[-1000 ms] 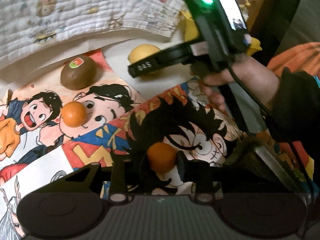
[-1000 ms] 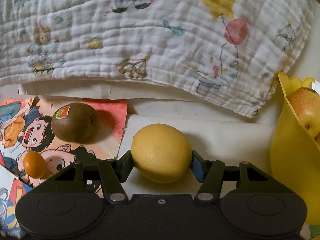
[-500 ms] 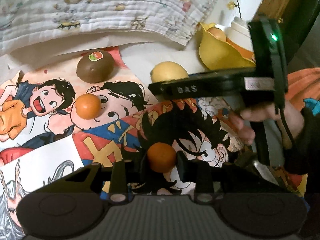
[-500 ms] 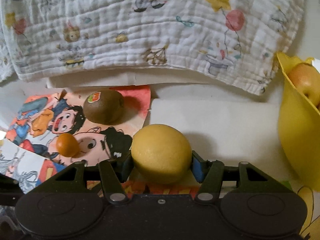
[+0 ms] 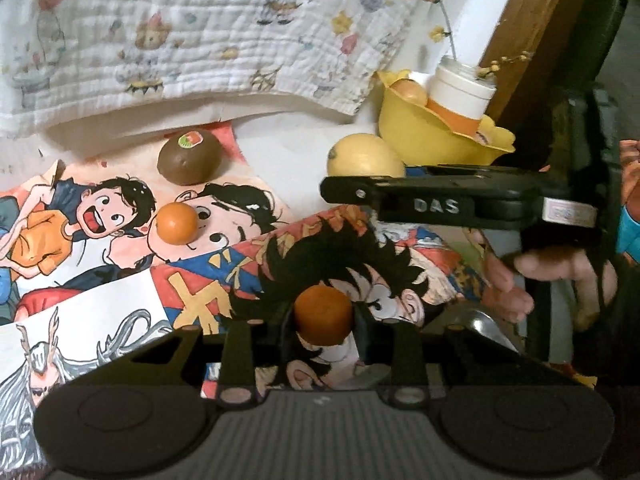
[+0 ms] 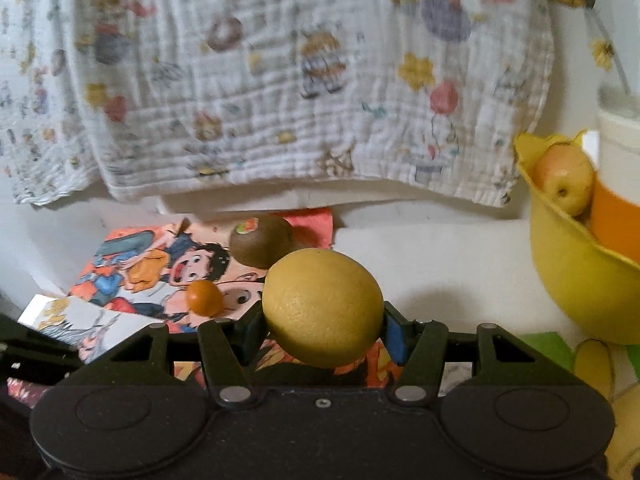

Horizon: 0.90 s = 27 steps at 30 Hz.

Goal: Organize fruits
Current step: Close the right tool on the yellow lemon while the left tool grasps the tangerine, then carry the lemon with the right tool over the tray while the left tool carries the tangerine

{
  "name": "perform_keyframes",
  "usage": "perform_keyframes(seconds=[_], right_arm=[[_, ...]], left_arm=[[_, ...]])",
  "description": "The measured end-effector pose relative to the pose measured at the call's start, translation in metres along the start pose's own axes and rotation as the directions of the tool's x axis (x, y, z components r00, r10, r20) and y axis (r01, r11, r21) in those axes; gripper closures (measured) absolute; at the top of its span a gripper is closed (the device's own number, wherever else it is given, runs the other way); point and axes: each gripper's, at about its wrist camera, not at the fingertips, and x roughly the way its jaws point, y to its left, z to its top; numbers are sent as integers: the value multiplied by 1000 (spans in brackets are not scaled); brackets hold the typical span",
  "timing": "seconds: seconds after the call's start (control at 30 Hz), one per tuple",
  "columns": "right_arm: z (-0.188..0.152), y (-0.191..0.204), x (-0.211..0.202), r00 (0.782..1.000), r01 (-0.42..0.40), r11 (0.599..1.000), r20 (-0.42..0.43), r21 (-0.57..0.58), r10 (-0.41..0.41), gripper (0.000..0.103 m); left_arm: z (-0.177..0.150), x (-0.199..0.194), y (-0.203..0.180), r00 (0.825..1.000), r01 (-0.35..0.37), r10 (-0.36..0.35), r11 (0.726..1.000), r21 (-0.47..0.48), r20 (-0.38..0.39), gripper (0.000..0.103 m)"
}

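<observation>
While the right gripper (image 6: 322,314), lettered "DAS", clamps a lemon (image 6: 322,306); left gripper (image 5: 323,316) pinches a small orange (image 5: 323,314).

The left gripper (image 5: 323,322) pinches a small orange fruit (image 5: 322,315) between its fingers, above cartoon posters (image 5: 120,248) spread on the surface. A second small orange fruit (image 5: 177,224) lies on a poster, with a stickered kiwi (image 5: 189,157) just beyond it. To the right, a hand (image 5: 560,280) holds the right gripper (image 5: 452,204), which carries a lemon (image 5: 366,158) beside a yellow bowl (image 5: 424,136) containing an apple (image 5: 408,92) and a white-lidded jar (image 5: 460,96). A printed quilted cloth (image 5: 200,32) hangs behind.
</observation>
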Motion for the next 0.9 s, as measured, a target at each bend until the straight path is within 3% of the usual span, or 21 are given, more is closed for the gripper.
perform_keyframes(seconds=[0.33, 0.9], right_arm=[[-29, 4, -81, 999, 11, 1000, 43, -24, -10, 43], [-132, 29, -180, 1000, 5, 992, -20, -128, -7, 43]], left_arm=[[-18, -27, -27, 1000, -11, 10, 1000, 24, 27, 69], [-68, -50, -86, 999, 38, -40, 993, 109, 24, 69]])
